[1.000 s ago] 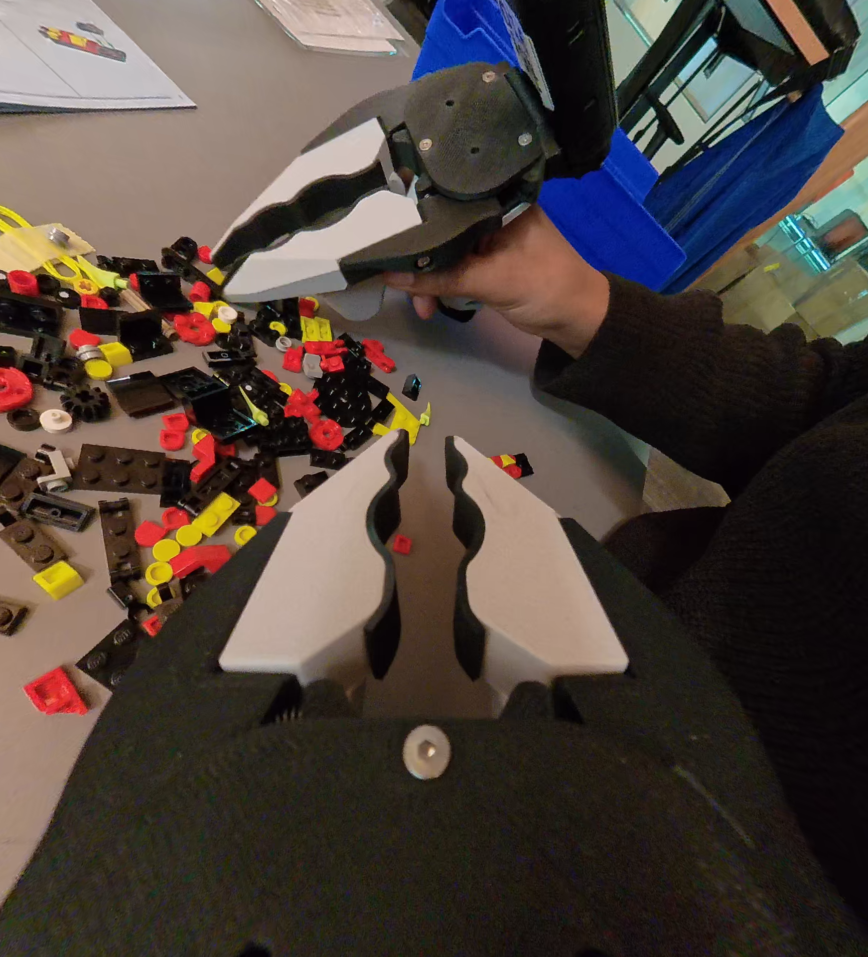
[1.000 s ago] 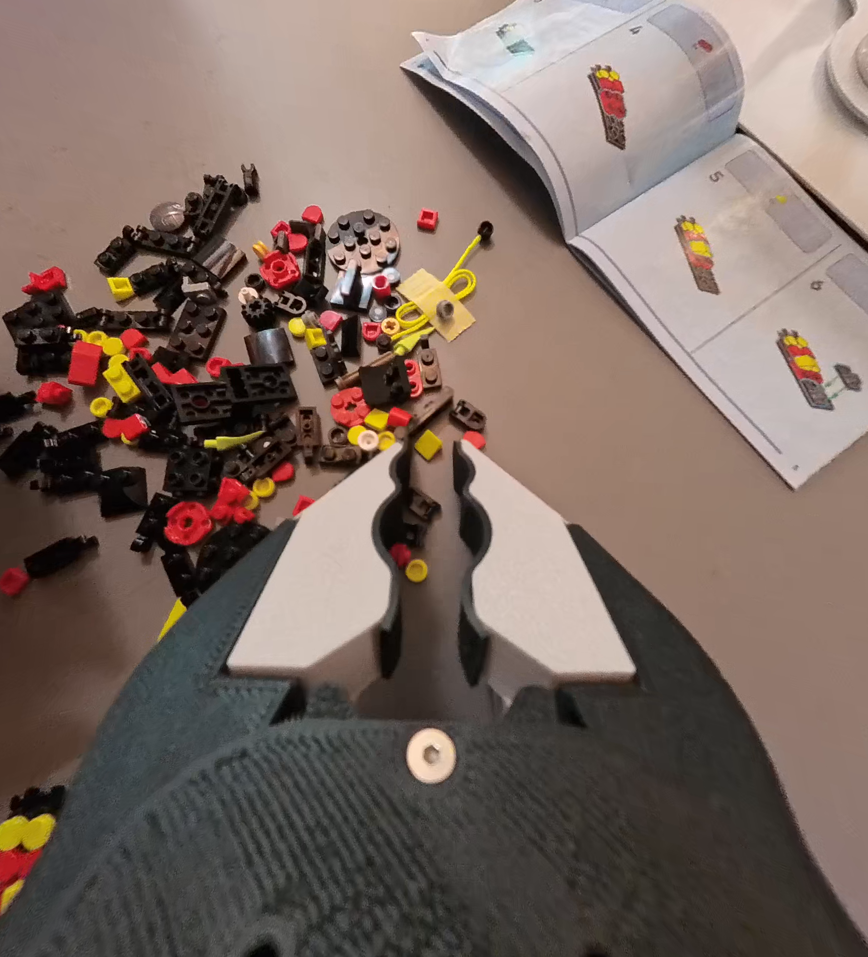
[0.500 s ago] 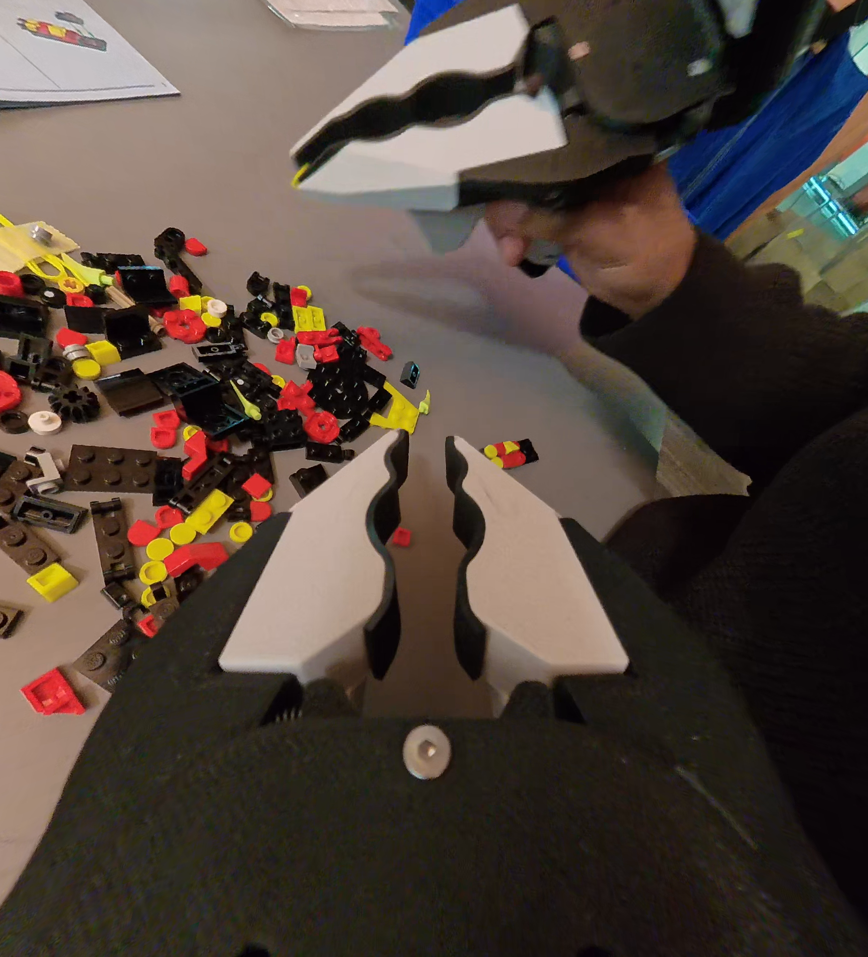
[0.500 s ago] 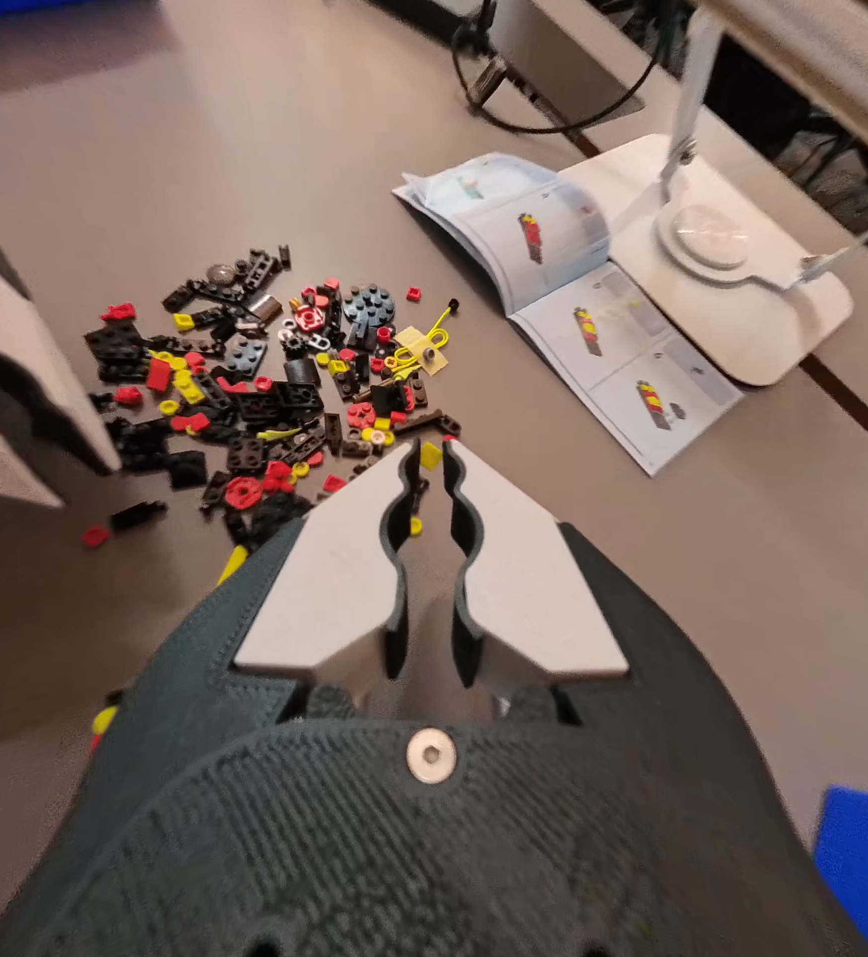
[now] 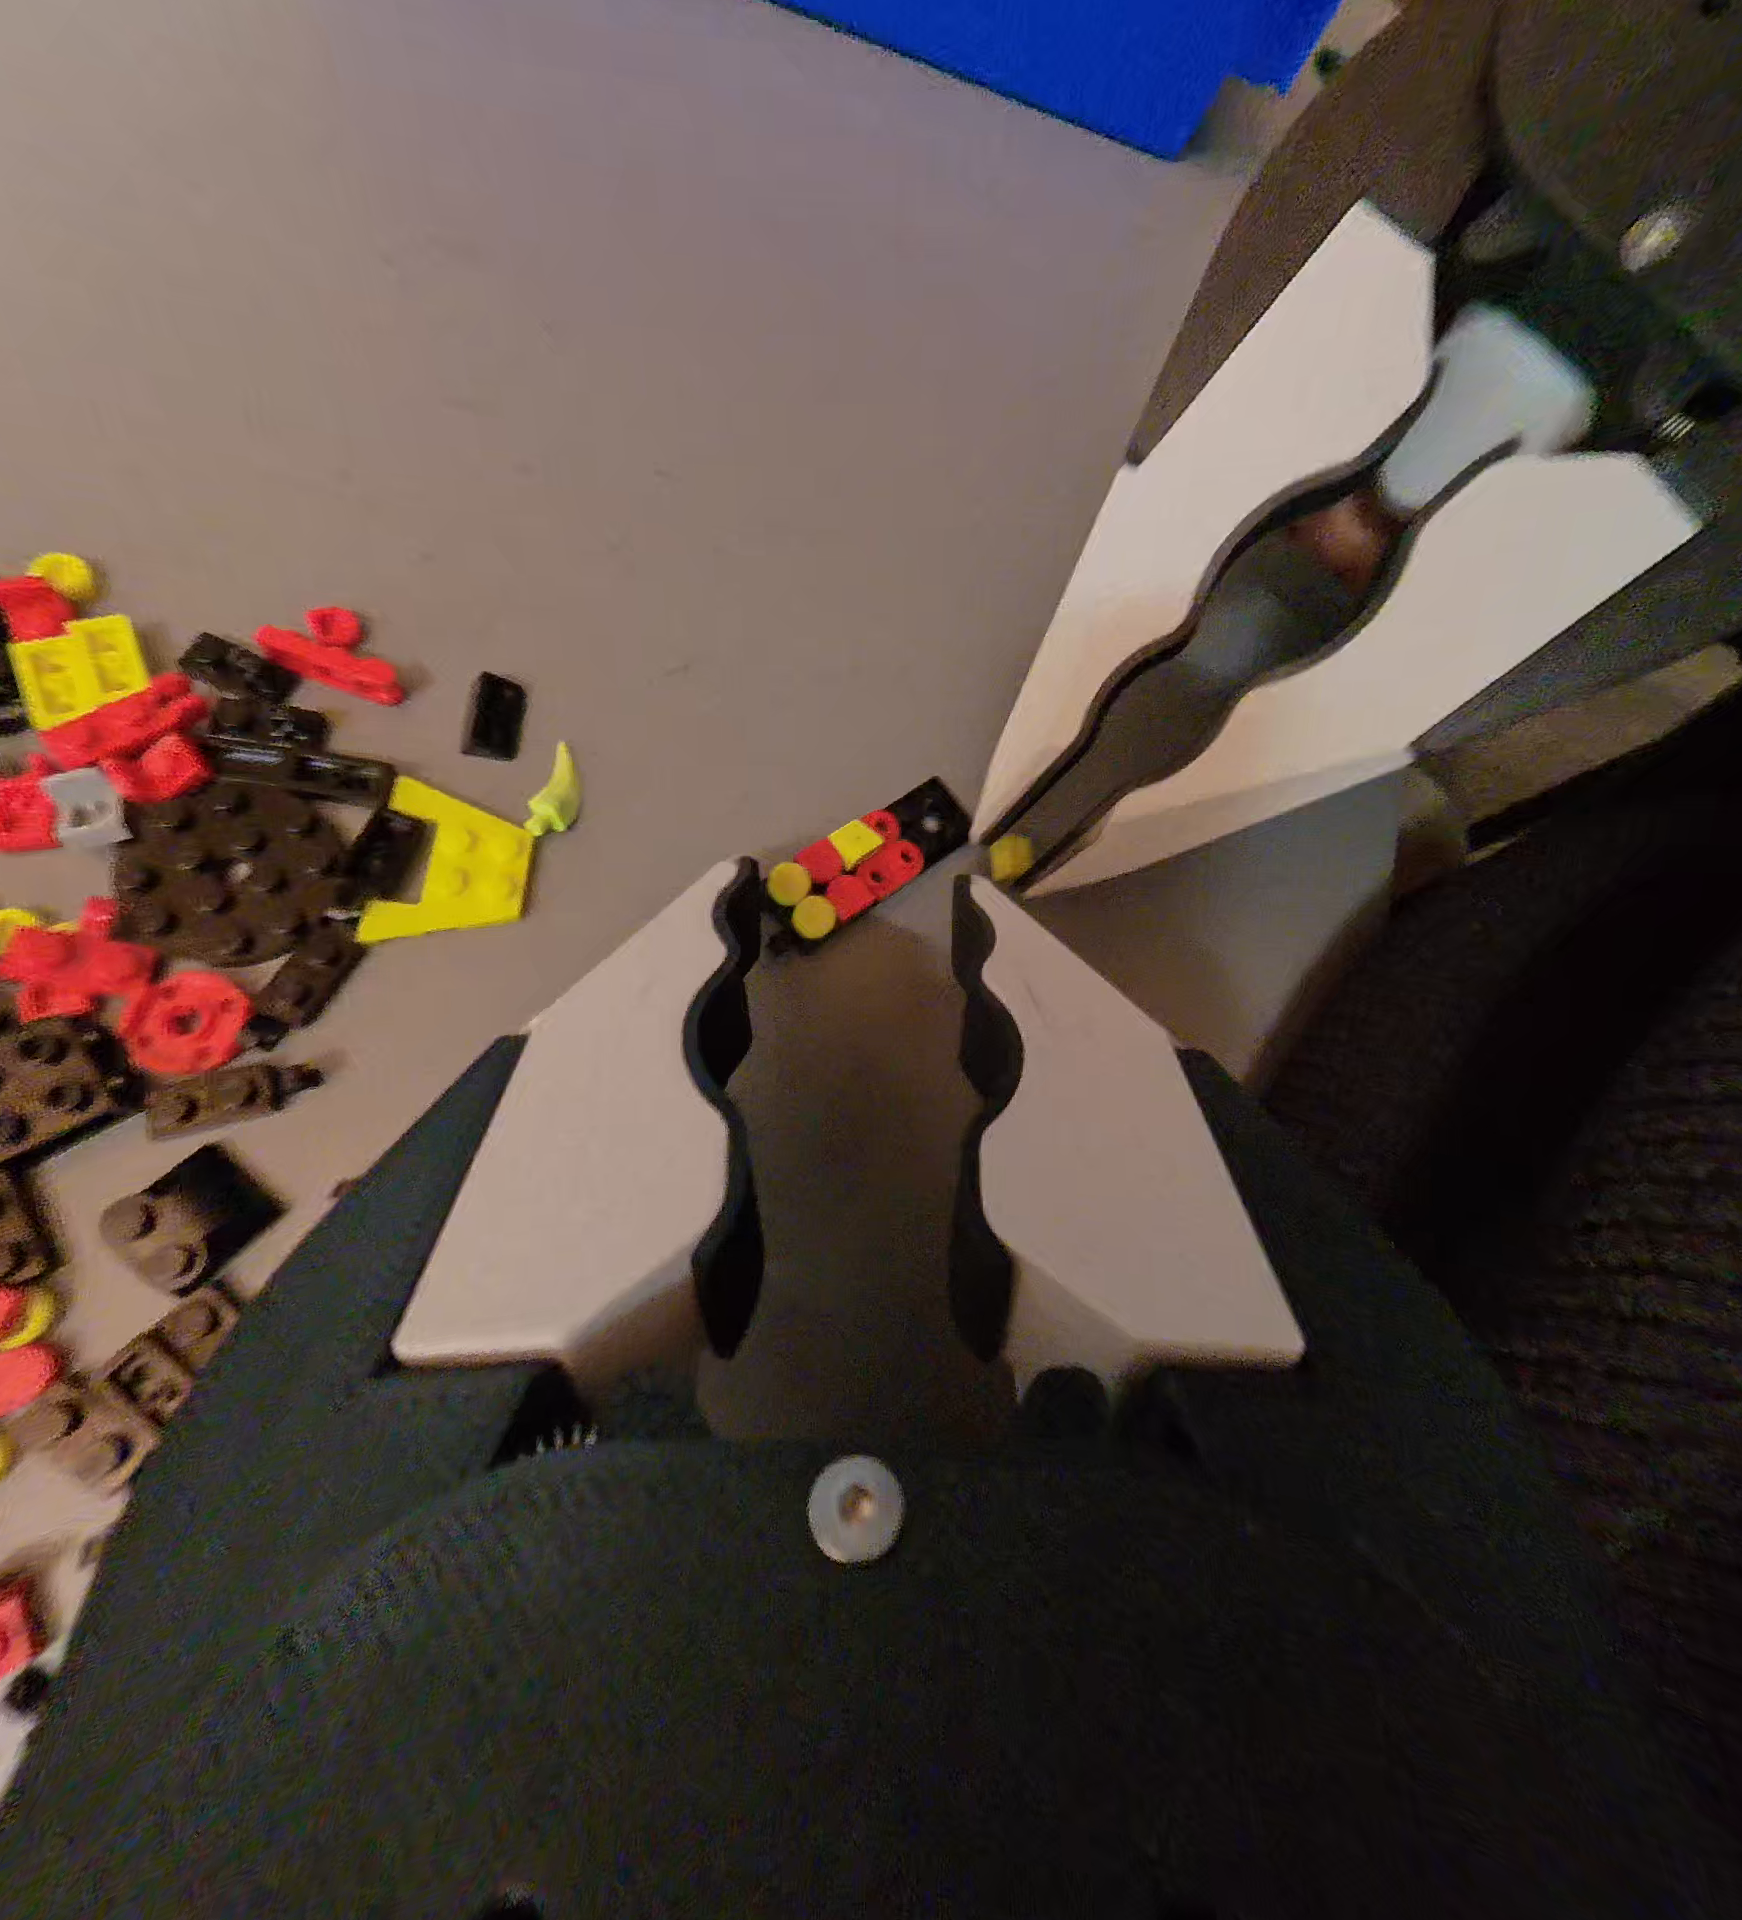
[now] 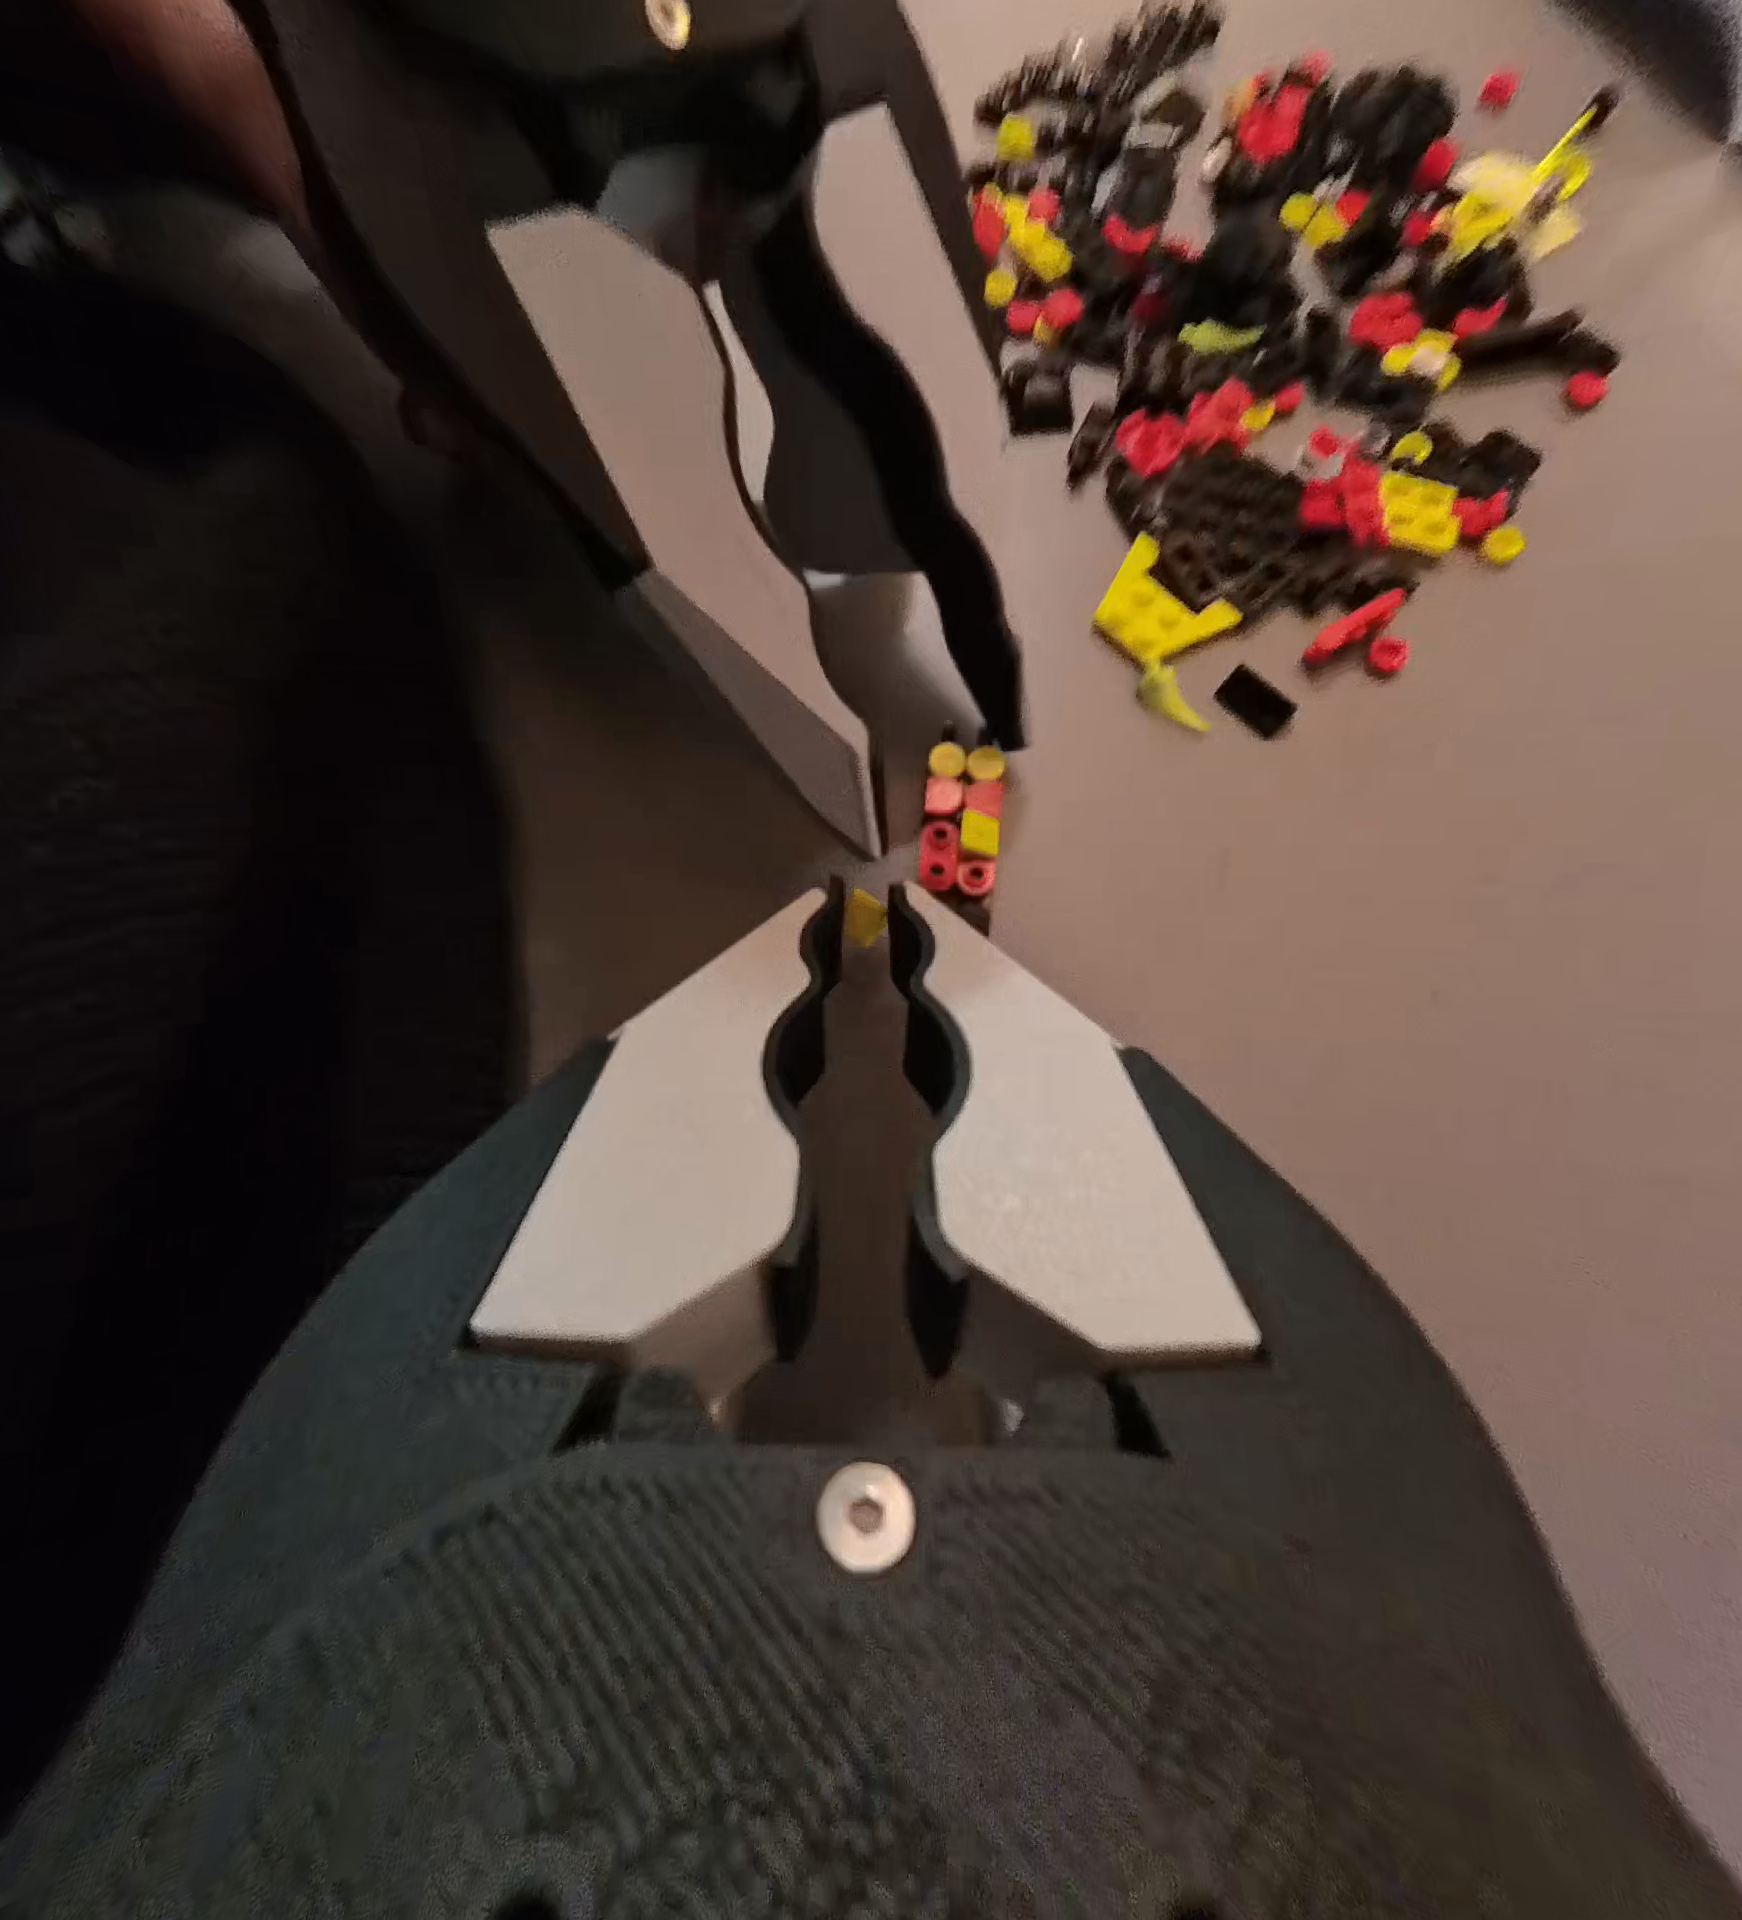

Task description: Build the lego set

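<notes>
A small assembly (image 5: 851, 868), a black plate with red and yellow pieces on top, lies on the grey table near its front edge. My left gripper (image 5: 851, 883) is open, with its jaws standing either side of the assembly's near end and not closed on it. My right gripper (image 6: 862, 896) is shut on a small yellow piece (image 6: 863, 921) and holds it right beside the assembly (image 6: 962, 821). In the left wrist view the right gripper (image 5: 994, 844) comes in from the upper right with the yellow piece (image 5: 1010, 858) at its tips. The left gripper (image 6: 934, 790) shows from above in the right wrist view.
A pile of loose black, red and yellow pieces (image 5: 171, 935) lies left of the assembly, and it also shows in the right wrist view (image 6: 1262, 312). A yellow wedge plate (image 5: 462, 862) lies at its near edge. A blue bin (image 5: 1054, 52) stands behind. A person's dark sleeve (image 5: 1625, 1299) is at the right. Less than 4 cm separates the two grippers' tips.
My right gripper lifted off the pile with the yellow piece and swung over to the assembly. My left gripper moved in close to the assembly and opened wider.
</notes>
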Demonstrator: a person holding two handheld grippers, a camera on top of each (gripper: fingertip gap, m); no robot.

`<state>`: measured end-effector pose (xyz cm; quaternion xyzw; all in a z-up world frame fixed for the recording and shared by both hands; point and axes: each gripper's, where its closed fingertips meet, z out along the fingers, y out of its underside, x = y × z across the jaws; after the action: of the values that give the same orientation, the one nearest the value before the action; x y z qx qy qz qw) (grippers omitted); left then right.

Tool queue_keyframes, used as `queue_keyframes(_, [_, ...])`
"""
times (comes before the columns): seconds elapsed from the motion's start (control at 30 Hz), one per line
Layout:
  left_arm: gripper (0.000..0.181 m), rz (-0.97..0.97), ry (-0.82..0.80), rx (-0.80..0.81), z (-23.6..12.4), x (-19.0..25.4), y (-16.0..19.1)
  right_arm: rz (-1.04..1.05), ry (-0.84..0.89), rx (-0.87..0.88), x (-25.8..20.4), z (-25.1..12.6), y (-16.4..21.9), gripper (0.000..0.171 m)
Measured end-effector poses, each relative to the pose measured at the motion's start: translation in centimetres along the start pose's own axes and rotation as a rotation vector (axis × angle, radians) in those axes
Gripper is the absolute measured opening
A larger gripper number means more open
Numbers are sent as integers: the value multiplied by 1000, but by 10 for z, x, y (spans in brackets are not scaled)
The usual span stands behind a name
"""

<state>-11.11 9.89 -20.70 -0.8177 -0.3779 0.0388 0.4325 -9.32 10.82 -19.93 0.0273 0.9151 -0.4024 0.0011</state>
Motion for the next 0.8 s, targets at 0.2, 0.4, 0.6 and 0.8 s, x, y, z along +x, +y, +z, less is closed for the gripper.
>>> queue_keyframes(0.2, [36, -34, 26, -14, 4, 4, 0, 18, 3, -74, 6, 6, 14, 8])
queue_keyframes(0.4, [30, -4, 59, -51, -2, 13, 10, 79, 53, -67, 22, 3, 16, 8])
queue_keyframes(0.6, [25, -16, 94, -44, -6, 19, 10, 70, 31, -69, 20, 3, 17, 8])
queue_keyframes(0.8, [25, -48, 78, -9, -10, 11, 5, 152, 120, -82, 32, -3, 18, 19])
